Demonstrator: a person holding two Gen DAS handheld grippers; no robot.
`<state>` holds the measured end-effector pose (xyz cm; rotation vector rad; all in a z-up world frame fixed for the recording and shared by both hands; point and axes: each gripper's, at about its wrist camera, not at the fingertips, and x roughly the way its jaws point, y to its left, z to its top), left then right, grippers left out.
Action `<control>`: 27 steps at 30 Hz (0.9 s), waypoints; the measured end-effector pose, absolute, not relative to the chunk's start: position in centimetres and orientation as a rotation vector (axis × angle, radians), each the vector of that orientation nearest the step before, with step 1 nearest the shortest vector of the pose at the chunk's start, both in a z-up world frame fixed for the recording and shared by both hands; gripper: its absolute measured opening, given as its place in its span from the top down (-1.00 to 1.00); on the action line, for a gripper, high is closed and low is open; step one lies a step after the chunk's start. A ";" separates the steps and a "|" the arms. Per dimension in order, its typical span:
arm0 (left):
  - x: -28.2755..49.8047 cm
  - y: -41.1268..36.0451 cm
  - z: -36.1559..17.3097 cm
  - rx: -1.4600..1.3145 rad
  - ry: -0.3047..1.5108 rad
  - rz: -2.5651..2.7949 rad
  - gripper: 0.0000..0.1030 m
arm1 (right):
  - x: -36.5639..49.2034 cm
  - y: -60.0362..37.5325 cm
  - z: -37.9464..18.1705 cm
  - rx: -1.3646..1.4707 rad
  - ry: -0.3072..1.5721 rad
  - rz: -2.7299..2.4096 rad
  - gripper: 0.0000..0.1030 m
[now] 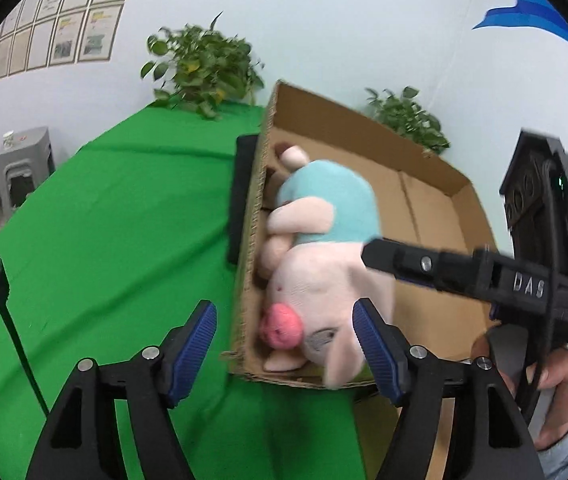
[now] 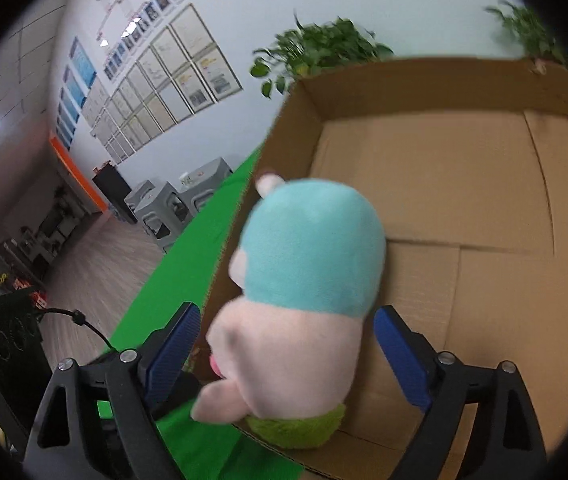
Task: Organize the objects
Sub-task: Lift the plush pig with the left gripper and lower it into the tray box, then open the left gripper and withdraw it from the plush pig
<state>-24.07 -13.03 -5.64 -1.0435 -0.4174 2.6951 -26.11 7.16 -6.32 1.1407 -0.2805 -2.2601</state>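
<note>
A plush pig (image 1: 324, 264) in a teal top lies along the left wall inside an open cardboard box (image 1: 348, 120), with its pink snout toward me. My left gripper (image 1: 286, 340) is open. Its right pad (image 1: 372, 340) is beside the pig's head and its left pad (image 1: 197, 340) hangs over the green cloth outside the box. In the right wrist view the pig (image 2: 308, 260) sits between the spread pads of my right gripper (image 2: 288, 340), with a gap on each side. A fuzzy green plush thing (image 2: 300, 428) lies under the pig at the near wall of the box (image 2: 424, 88).
The box stands on a table covered in green cloth (image 1: 103, 220). A black object (image 1: 241, 196) lies against the box's left outer wall. Two potted plants (image 1: 203, 68) (image 1: 408, 120) stand behind it. Grey stools (image 1: 3, 176) are off the table's left. A person's hand (image 1: 556, 384) holds the right gripper's handle.
</note>
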 end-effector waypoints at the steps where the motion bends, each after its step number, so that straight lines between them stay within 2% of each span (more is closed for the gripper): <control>1: -24.3 -13.3 -5.8 -1.058 -0.417 2.695 -0.34 | -26.2 7.1 -6.9 1.167 -0.292 -2.248 -0.72; 6: -25.0 -13.5 -7.7 -1.139 -0.432 2.607 -0.33 | -25.8 5.3 -8.9 1.197 -0.264 -2.213 -0.44; 8: -25.2 -13.1 -8.3 -1.144 -0.441 2.543 -0.30 | -25.5 4.8 -8.5 1.191 -0.240 -2.233 -0.25; 11: -25.0 -12.7 -8.3 -1.124 -0.417 2.534 -0.30 | -25.3 4.2 -7.5 1.200 -0.216 -2.238 -0.18; 19: -24.4 -11.1 -8.2 -1.145 -0.282 2.581 -0.28 | -26.3 4.1 -8.6 1.264 -0.240 -2.198 -0.25; 27: -23.4 -11.0 -7.7 -1.121 -0.221 2.681 -0.30 | -23.8 7.5 -6.0 1.171 -0.288 -2.310 -0.61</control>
